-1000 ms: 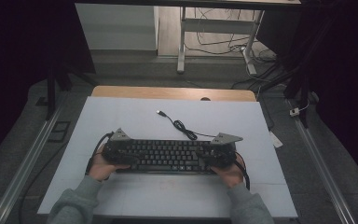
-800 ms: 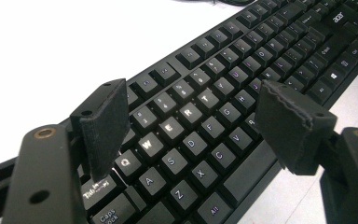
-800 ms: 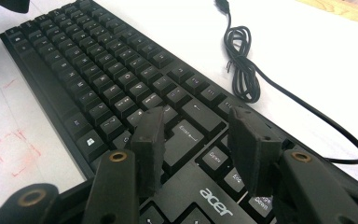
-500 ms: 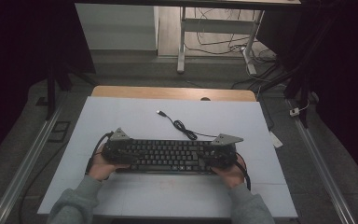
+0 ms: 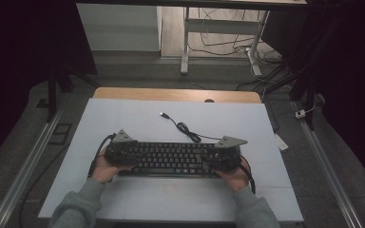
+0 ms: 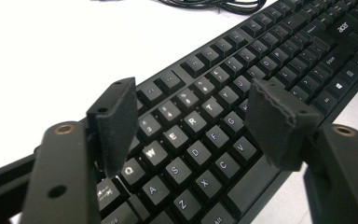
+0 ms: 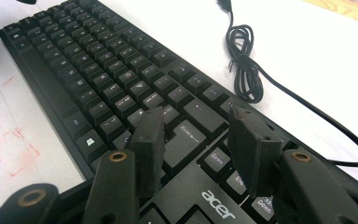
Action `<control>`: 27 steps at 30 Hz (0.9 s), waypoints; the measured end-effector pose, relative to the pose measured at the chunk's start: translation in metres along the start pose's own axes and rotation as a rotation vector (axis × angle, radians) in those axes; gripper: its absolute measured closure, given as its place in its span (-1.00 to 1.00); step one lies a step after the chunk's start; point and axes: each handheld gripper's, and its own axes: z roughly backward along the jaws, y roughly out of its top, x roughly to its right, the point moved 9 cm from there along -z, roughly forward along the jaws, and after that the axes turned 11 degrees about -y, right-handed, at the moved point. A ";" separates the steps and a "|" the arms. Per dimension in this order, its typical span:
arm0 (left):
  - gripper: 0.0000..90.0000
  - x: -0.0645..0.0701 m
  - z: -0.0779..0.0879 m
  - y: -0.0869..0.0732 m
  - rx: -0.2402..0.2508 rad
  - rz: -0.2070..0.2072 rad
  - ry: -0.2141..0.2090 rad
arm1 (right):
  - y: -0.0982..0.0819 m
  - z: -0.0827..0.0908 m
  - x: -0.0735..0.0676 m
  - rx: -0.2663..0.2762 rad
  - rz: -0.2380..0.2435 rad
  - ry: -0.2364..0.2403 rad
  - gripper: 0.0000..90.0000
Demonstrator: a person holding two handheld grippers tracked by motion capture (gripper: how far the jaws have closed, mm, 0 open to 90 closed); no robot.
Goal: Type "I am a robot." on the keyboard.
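The left gripper (image 6: 191,112) is hanging over the left end of the keyboard (image 5: 171,159), its jaws standing wide apart above the letter keys with nothing gripped; they have just been closing a little. The right gripper (image 7: 200,140) is hovering over the right end, jaws partly open around the Enter key without pressing on it. The keyboard is lying flat across the near middle of the white table (image 5: 123,118): black, full-size, with pale lettering and a brand mark. Its black cable (image 5: 183,127) is running off the far side, bundled once, ending in a plug.
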 end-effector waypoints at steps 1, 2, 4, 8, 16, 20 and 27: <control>-0.18 0.000 -0.001 0.000 -0.001 -0.002 0.000 | 0.000 0.000 0.000 -0.001 0.001 0.000 0.25; -0.16 0.000 -0.002 0.000 -0.001 0.000 -0.002 | 0.000 0.000 0.000 -0.002 0.001 0.000 0.25; -0.09 0.001 -0.003 0.001 -0.001 -0.005 -0.005 | 0.000 -0.001 0.000 -0.001 0.001 0.001 0.25; 0.07 0.002 -0.006 0.002 0.001 -0.011 -0.012 | -0.001 -0.002 -0.001 -0.006 0.001 0.001 0.25; 0.66 0.005 -0.016 0.002 -0.019 -0.035 -0.029 | -0.002 -0.003 0.000 -0.013 0.004 0.000 0.25; 0.97 0.008 -0.023 0.002 -0.035 -0.044 -0.042 | -0.003 -0.004 0.000 -0.015 0.004 -0.001 0.25; 0.97 0.010 -0.034 0.001 -0.064 -0.053 -0.047 | -0.003 -0.004 0.001 -0.017 0.005 -0.004 0.25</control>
